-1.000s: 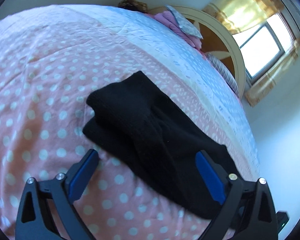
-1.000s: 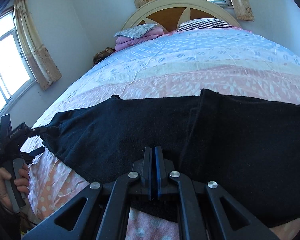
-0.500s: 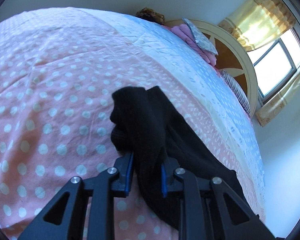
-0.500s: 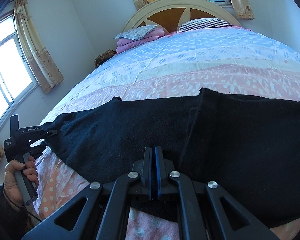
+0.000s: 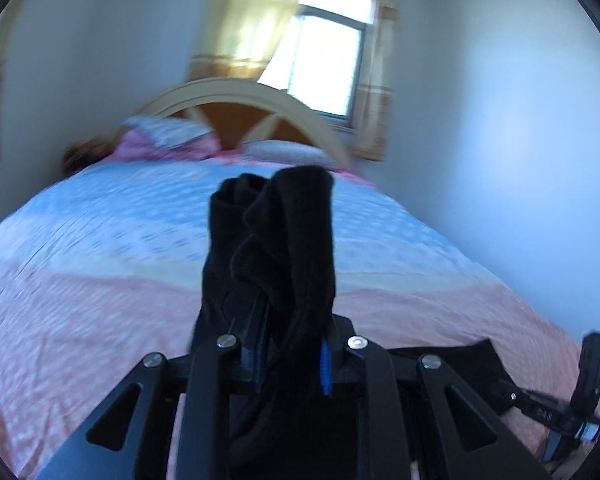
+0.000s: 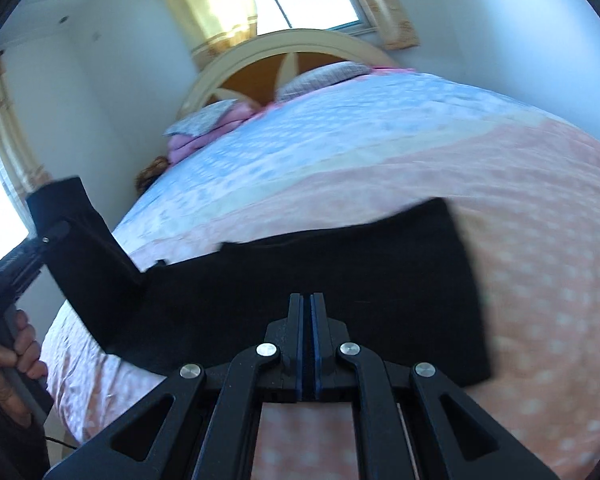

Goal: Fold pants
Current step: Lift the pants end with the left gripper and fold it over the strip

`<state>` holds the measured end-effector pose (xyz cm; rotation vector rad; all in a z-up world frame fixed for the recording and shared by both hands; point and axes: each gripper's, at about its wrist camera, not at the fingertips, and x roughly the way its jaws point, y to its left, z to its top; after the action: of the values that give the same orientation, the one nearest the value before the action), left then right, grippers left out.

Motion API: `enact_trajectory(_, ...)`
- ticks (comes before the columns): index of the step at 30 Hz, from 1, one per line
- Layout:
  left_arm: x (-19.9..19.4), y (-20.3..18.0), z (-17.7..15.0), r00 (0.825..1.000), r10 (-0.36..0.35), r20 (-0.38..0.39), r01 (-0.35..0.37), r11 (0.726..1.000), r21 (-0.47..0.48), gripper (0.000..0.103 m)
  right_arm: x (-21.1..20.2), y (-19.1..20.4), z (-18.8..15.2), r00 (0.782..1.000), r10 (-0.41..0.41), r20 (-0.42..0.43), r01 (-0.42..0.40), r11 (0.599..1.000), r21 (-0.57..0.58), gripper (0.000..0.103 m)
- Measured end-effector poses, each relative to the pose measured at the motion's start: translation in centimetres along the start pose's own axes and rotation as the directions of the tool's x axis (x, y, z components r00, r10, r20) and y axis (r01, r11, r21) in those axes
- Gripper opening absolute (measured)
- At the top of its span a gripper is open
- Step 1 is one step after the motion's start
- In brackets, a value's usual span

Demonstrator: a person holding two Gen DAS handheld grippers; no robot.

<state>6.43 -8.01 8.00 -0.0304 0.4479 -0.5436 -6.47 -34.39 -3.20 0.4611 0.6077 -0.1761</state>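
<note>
The black pants [image 6: 340,272] lie across the pink dotted bedspread [image 6: 540,240]. My left gripper [image 5: 288,344] is shut on the leg end of the pants [image 5: 284,232], which bunches up above the jaws and is lifted off the bed. From the right wrist view, the left gripper [image 6: 32,248] shows at the far left with that raised end [image 6: 76,248]. My right gripper [image 6: 308,312] is shut, its tips resting on the near edge of the pants; whether cloth is pinched between them is hidden. It also shows in the left wrist view [image 5: 556,412].
A cream arched headboard [image 6: 284,52] with pillows [image 6: 324,78] and folded pink bedding [image 6: 204,128] stands at the far end. Curtained windows [image 5: 324,52] are behind it. White walls close in on both sides of the bed.
My left gripper went from open to shut on the leg end, then lifted it off the bed and swung it toward the right. The right gripper stayed shut on the pants' edge.
</note>
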Motion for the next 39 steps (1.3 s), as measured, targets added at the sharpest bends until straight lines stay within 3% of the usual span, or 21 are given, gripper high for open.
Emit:
enact_trajectory(2, 1.1, -4.4, -0.6, 0.998, -0.066, 0.001, 0.066, 0.993, 0.096, 0.021, -1.3, -2.8, -0.2, 0.999, -0.033, 0.024, 0.032, 0.998, 0.063, 0.004)
enact_trajectory(5, 2.9, -9.5, -2.1, 0.988, -0.150, -0.045, 0.156, 0.973, 0.169, 0.021, -3.0, -6.3, -0.7, 0.997, -0.052, 0.060, 0.041, 0.983, 0.181, 0.004)
enact_trajectory(8, 4.5, -14.4, -4.4, 0.977, -0.190, -0.094, 0.207, 0.945, 0.251, 0.021, -4.1, -8.6, -0.9, 0.995, -0.059, 0.084, 0.036, 0.964, 0.263, 0.004)
enact_trajectory(13, 6.0, -19.6, -8.7, 0.975, -0.189, -0.117, 0.221, 0.884, 0.412, 0.021, -4.8, -9.6, -1.3, 0.992, -0.065, 0.108, 0.030, 0.956, 0.292, 0.004)
enact_trajectory(15, 7.9, -21.0, -10.2, 0.967, -0.140, -0.212, 0.229, 0.843, 0.487, 0.024, -4.7, -9.8, -1.4, 0.993, -0.054, 0.102, 0.021, 0.953, 0.301, 0.004)
enact_trajectory(17, 7.8, -21.8, -10.2, 0.969, -0.103, -0.223, 0.207, 0.830, 0.518, 0.033, -4.5, -10.1, -1.5, 0.994, -0.046, 0.099, 0.012, 0.949, 0.315, 0.004)
enact_trajectory(18, 7.4, -21.5, -9.9, 0.966, -0.115, -0.230, 0.220, 0.830, 0.512, 0.037, -4.4, -10.1, -1.4, 0.994, -0.045, 0.097, 0.012, 0.948, 0.318, 0.004)
enact_trajectory(19, 7.2, -21.3, -9.7, 0.958, -0.132, -0.255, 0.247, 0.832, 0.497, 0.050, -4.4, -10.3, -1.4, 0.994, -0.047, 0.096, 0.013, 0.946, 0.323, 0.004)
enact_trajectory(20, 6.9, -20.7, -9.4, 0.942, -0.159, -0.297, 0.287, 0.841, 0.459, 0.057, -4.3, -10.3, -1.4, 0.994, -0.049, 0.095, 0.015, 0.945, 0.327, 0.004)
enact_trajectory(23, 4.8, -18.7, -8.7, 0.905, -0.230, -0.357, 0.362, 0.856, 0.368, 0.059, -4.6, -10.7, -1.5, 0.993, -0.054, 0.109, 0.013, 0.937, 0.350, 0.004)
enact_trajectory(25, 2.7, -16.1, -8.0, 0.893, -0.271, -0.359, 0.388, 0.868, 0.311, 0.070, -5.0, -10.9, -1.5, 0.991, -0.045, 0.129, -0.005, 0.931, 0.365, 0.004)
enact_trajectory(29, 0.3, -11.4, -7.4, 0.916, -0.255, -0.309, 0.334, 0.912, 0.238, 0.073, -6.5, -9.5, -0.2, 0.977, 0.052, 0.208, -0.116, 0.944, 0.310, 0.004)
enact_trajectory(32, 0.2, -7.4, -6.0, 0.930, -0.218, -0.295, 0.268, 0.953, 0.141, 0.075, -6.6, -7.0, 1.5, 0.975, 0.096, 0.199, -0.138, 0.969, 0.207, 0.005)
enact_trajectory(34, 1.0, -5.4, -5.4, 0.934, -0.175, -0.311, 0.212, 0.973, 0.089, 0.079, -5.6, -5.6, 2.7, 0.983, 0.077, 0.166, -0.105, 0.980, 0.167, 0.014)
enact_trajectory(35, 1.5, -4.6, -5.3, 0.936, -0.135, -0.325, 0.167, 0.983, 0.074, 0.080, -5.0, -5.1, 3.2, 0.986, 0.073, 0.148, -0.096, 0.984, 0.152, 0.035)
enact_trajectory(36, 2.1, -4.1, -5.2, 0.936, -0.104, -0.337, 0.134, 0.989, 0.068, 0.081, -4.2, -4.6, 3.7, 0.990, 0.061, 0.124, -0.077, 0.988, 0.134, 0.065)
enact_trajectory(37, 2.4, -3.7, -5.2, 0.936, -0.086, -0.342, 0.113, 0.992, 0.060, 0.081, -3.5, -4.1, 4.0, 0.994, 0.034, 0.105, -0.046, 0.992, 0.116, 0.073)
enact_trajectory(39, 3.1, -3.1, -5.6, 0.935, -0.058, -0.351, 0.076, 0.996, 0.040, 0.081, -2.6, -3.6, 4.1, 0.997, -0.010, 0.079, 0.004, 0.997, 0.083, 0.073)
